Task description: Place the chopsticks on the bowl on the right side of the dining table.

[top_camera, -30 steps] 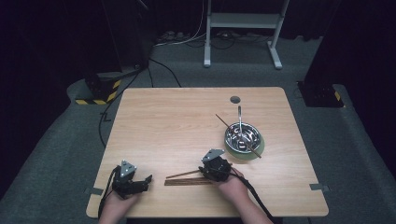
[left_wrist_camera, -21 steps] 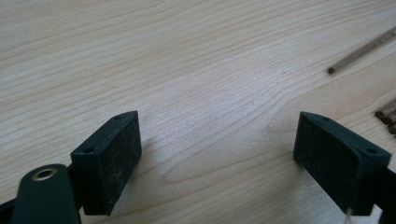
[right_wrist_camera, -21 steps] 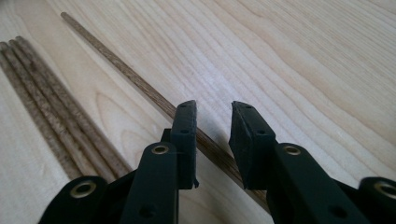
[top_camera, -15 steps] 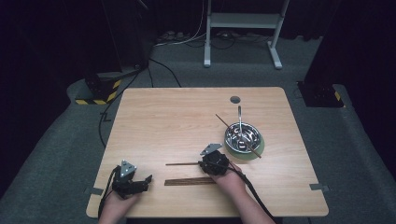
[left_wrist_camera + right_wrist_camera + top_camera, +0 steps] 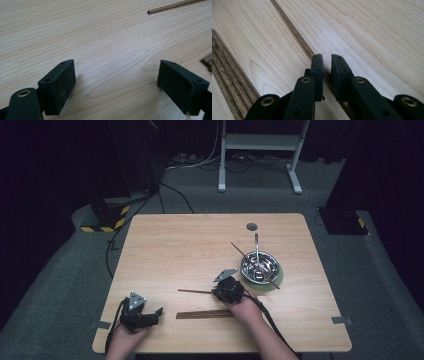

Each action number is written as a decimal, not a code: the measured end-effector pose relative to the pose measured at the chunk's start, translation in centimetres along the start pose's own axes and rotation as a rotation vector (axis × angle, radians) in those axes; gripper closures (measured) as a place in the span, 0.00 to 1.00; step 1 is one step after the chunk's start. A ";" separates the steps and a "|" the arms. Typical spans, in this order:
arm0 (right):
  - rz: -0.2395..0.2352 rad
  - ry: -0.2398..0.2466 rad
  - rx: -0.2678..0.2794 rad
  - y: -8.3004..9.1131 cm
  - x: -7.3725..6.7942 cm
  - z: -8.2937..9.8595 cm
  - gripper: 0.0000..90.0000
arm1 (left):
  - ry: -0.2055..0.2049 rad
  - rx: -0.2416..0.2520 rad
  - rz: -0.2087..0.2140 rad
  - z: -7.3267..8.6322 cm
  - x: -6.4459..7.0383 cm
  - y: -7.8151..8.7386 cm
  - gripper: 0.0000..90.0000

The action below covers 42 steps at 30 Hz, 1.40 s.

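The right gripper (image 5: 220,291) clenches a single chopstick (image 5: 194,291), its long axis running left-right across the table (image 5: 165,245), free end pointing left. The left gripper (image 5: 157,312) rests released, jaws wide apart.

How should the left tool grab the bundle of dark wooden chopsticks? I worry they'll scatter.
Grip the bundle of dark wooden chopsticks at its near left end, coming from above with the open left tool straddling it crosswise. It lies flat, thin and long, so squeezing across probably keeps the sticks together.

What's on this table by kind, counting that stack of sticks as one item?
Grippers: 2, left gripper, right gripper
Metal bowl: 1
Green plate: 1
Single sticks: 2, held stick, bowl stick
Stick stack: 1
Metal utensil handle: 1
Total: 8
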State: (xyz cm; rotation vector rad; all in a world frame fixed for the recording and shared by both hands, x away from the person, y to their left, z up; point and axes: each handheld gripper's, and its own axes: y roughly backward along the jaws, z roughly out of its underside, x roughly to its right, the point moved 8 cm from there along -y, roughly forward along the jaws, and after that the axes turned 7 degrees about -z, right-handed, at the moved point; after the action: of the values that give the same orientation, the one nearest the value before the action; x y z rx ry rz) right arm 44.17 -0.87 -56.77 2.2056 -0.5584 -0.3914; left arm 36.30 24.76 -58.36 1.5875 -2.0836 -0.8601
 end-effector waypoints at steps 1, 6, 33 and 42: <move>0.000 0.005 -0.001 -0.1 -0.1 -0.1 0.88 | 0.000 0.000 0.000 0.0 0.0 0.0 0.17; -0.005 0.014 -0.002 -0.4 -0.4 -0.5 0.86 | 0.000 0.000 0.000 0.0 0.0 0.0 0.17; -0.005 0.020 -0.034 -1.0 0.0 -0.9 0.93 | -0.001 0.000 0.001 0.0 0.0 0.0 0.17; -0.002 0.031 -0.039 -1.0 0.1 -0.9 0.93 | 0.000 0.000 0.001 0.0 0.0 0.0 0.17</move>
State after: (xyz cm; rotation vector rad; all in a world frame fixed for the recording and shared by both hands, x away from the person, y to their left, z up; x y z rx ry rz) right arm 44.92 0.25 -56.94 2.1716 -0.5276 -0.3656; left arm 36.31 24.77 -58.35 1.5864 -2.0849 -0.8598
